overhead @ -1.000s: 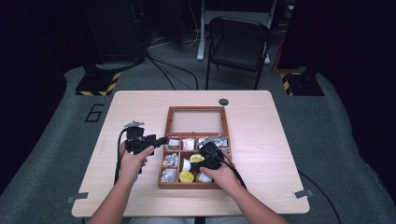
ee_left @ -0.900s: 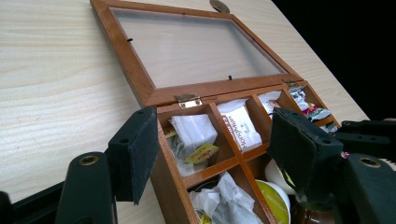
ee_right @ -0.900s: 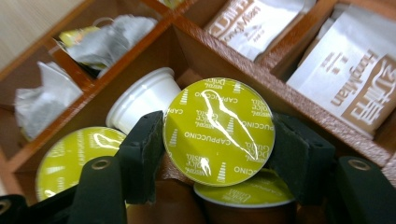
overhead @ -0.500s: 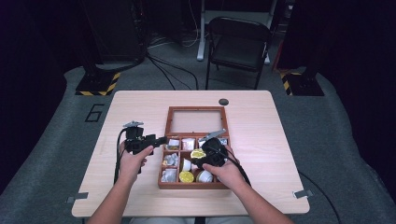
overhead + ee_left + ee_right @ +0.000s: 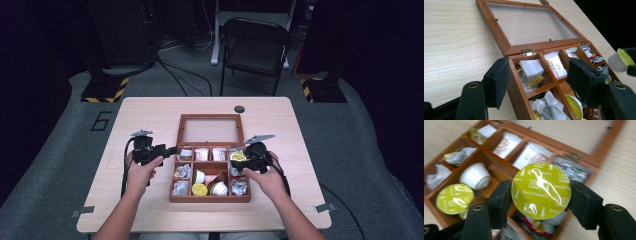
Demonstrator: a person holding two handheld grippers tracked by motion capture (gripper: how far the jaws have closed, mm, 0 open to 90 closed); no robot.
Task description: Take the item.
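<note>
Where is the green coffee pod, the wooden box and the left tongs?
green coffee pod (image 5: 541, 190), right gripper view, middle of its foil lid
wooden box (image 5: 209, 198), high view, front wall
left tongs (image 5: 539, 82), left gripper view, midway between the pads

- A rectangular table (image 5: 150, 115) with a pale wood-grain top and rounded corners stands on grey floor
- A brown wooden compartment box (image 5: 210, 198) rests on the tabletop at its middle, towards the person's edge
- The box's wooden-framed lid with a clear pane (image 5: 210, 129) lies opened flat on the table behind the compartments, joined to them by small brass hinges (image 5: 528, 52)
- A small dark round disc (image 5: 239, 109) sits on the tabletop near the far edge, just beyond the lid's far right corner and apart from it
- The wood to either side of the box is bare
</note>
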